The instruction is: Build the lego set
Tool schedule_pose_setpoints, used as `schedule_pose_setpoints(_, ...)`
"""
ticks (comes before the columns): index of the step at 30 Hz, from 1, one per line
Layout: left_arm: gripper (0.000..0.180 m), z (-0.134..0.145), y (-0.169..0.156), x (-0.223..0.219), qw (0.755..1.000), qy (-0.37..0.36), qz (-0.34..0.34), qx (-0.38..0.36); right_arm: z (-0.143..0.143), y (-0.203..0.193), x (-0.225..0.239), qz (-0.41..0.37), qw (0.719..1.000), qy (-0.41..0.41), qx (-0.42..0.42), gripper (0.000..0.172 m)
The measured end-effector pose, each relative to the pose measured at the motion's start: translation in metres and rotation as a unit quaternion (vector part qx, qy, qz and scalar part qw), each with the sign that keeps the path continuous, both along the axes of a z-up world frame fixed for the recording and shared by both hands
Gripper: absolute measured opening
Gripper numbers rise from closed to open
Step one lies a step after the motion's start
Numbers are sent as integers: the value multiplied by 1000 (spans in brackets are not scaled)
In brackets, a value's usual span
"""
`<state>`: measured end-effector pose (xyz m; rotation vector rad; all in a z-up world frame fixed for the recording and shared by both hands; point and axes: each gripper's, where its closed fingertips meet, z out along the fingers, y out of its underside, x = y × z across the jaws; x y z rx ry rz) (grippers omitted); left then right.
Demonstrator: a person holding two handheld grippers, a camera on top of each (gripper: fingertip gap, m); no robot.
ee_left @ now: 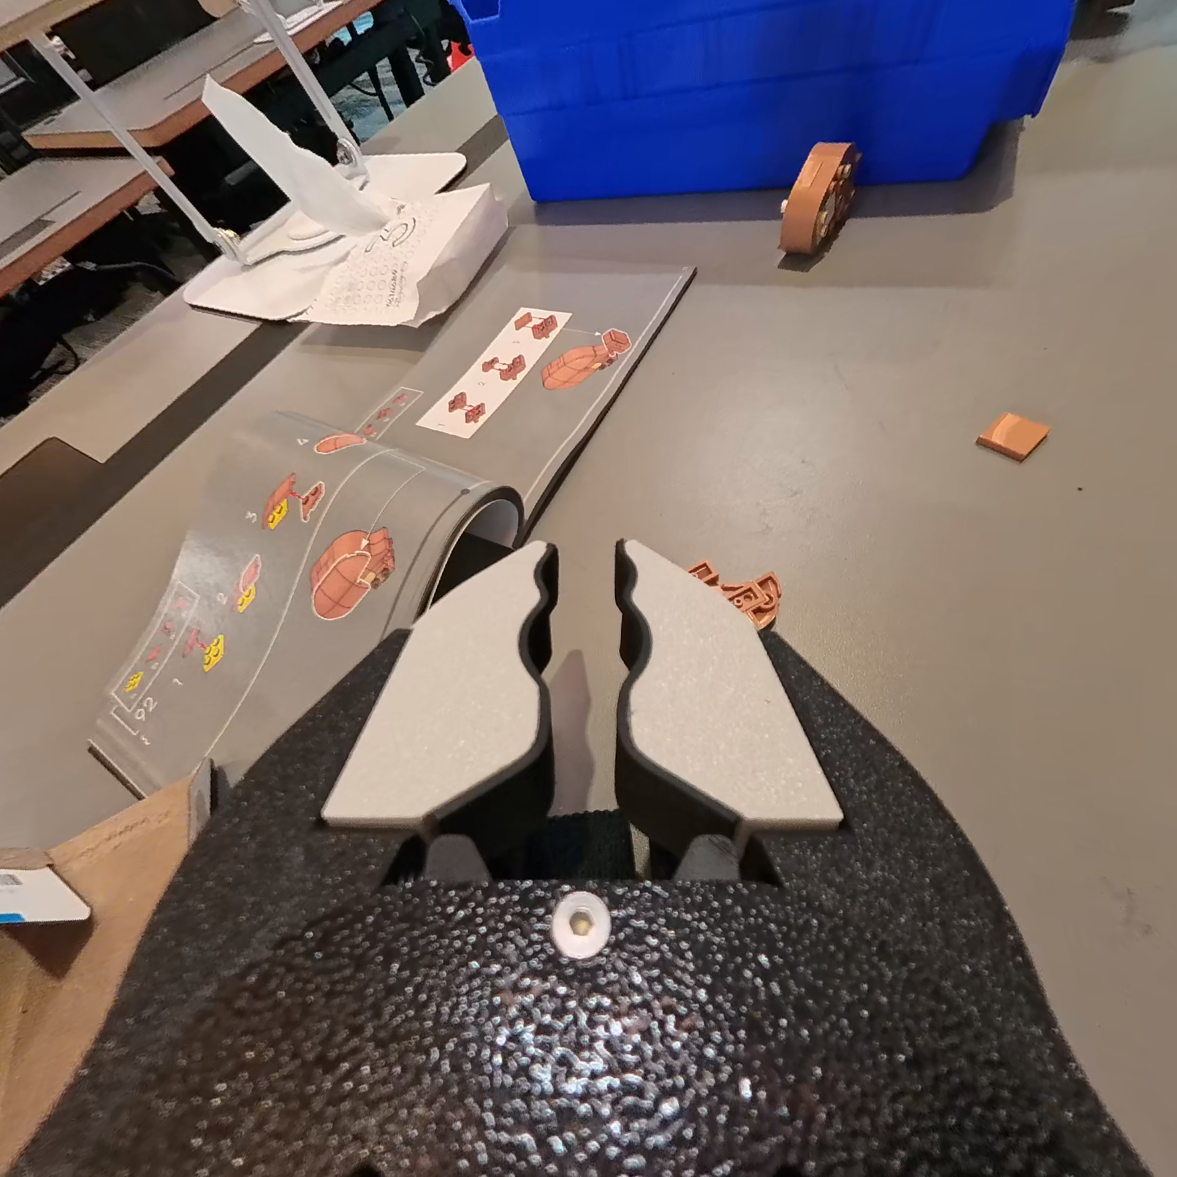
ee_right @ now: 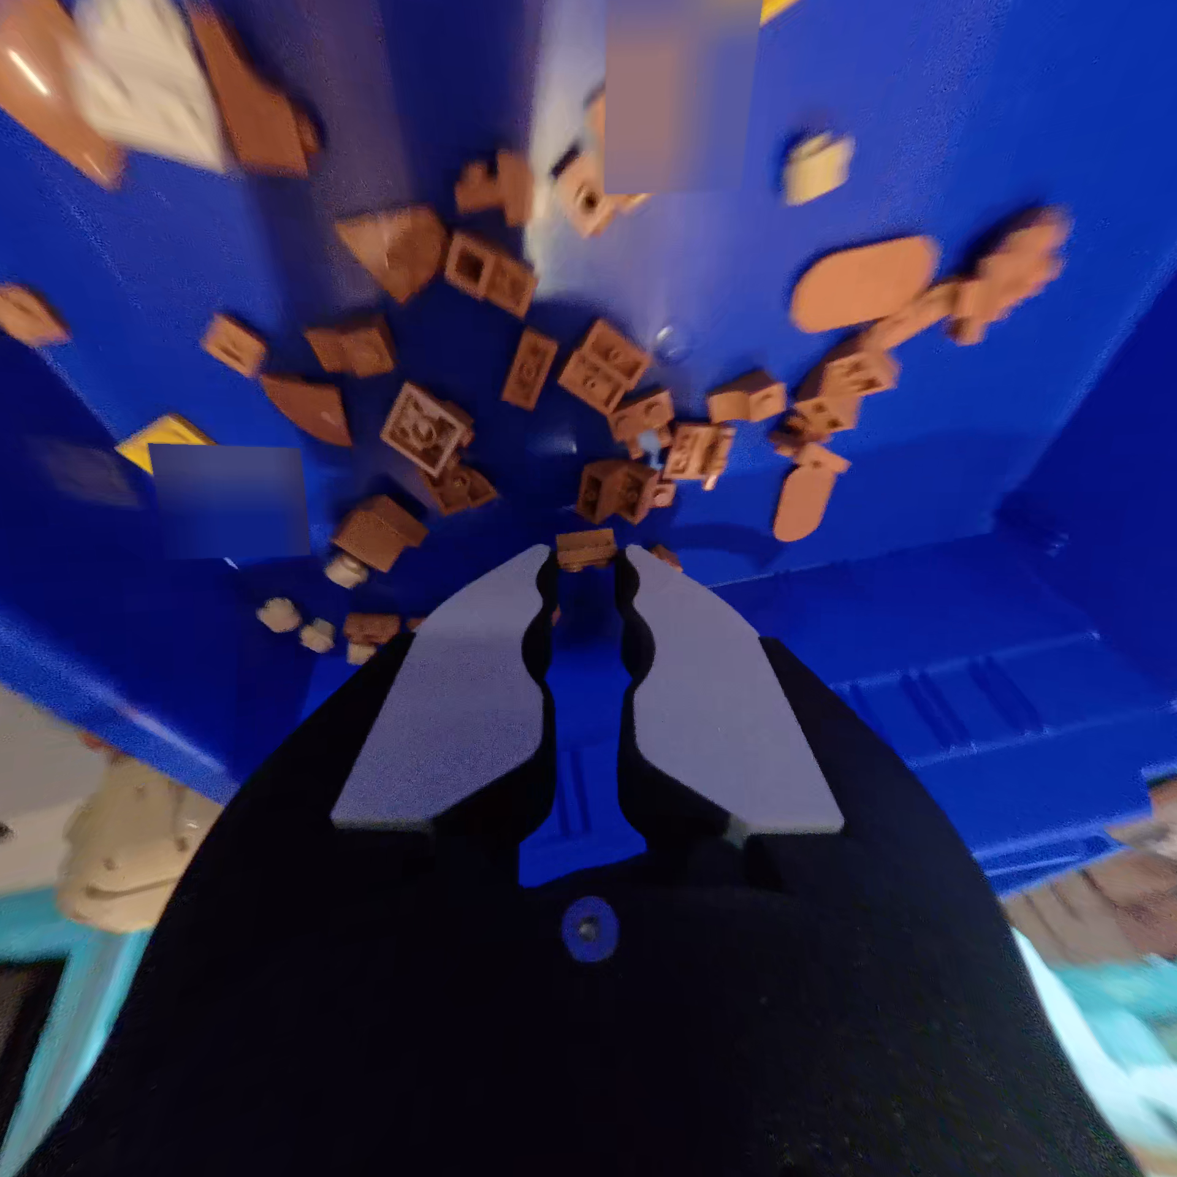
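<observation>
1. Left tongs (ee_left: 586, 554) hovering low over the grey tabletop (ee_left: 828, 395), fingers standing a little apart with only bare tabletop showing in the gap, gripping nothing.
2. Lying just beside the right finger, partly hidden behind it: a small cluster of copper-brown bricks (ee_left: 745, 592).
3. Lying just to the left of the tips: an open instruction booklet (ee_left: 407, 458), its near page curling up into an arch.
4. Sitting farther out on the tabletop: a flat copper-brown tile (ee_left: 1014, 435) to the right, well apart; a rounded brown brick assembly (ee_left: 818, 197) standing on edge against the blue bin (ee_left: 732, 95); a torn white paper bag (ee_left: 395, 267) beyond the booklet.
5. Right tongs (ee_right: 586, 557) reaching down inside the blue bin (ee_right: 955, 700), tips pinching a small brown brick (ee_right: 586, 546) from both sides, pads seeming to press on its ends, though blurred.
6. Lying scattered over the bin floor beyond the pinched brick: many loose brown bricks (ee_right: 611, 493), smooth rounded brown plates (ee_right: 860, 290), a few small cream-coloured pieces (ee_right: 280, 614) to the left, a yellow piece (ee_right: 165, 433) farther left.
</observation>
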<state>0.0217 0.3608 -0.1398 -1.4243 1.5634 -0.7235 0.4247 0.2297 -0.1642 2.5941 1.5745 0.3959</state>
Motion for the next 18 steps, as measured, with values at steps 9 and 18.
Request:
schedule_pose_setpoints(9,16,-4,-2,0,1000,14,-2,11,222,-17,-148,35,620,731,282,16)
schedule_pose_setpoints(18,16,-3,-1,-1,1000,10,4,14,191,-4,-207,4,693,673,259,16)
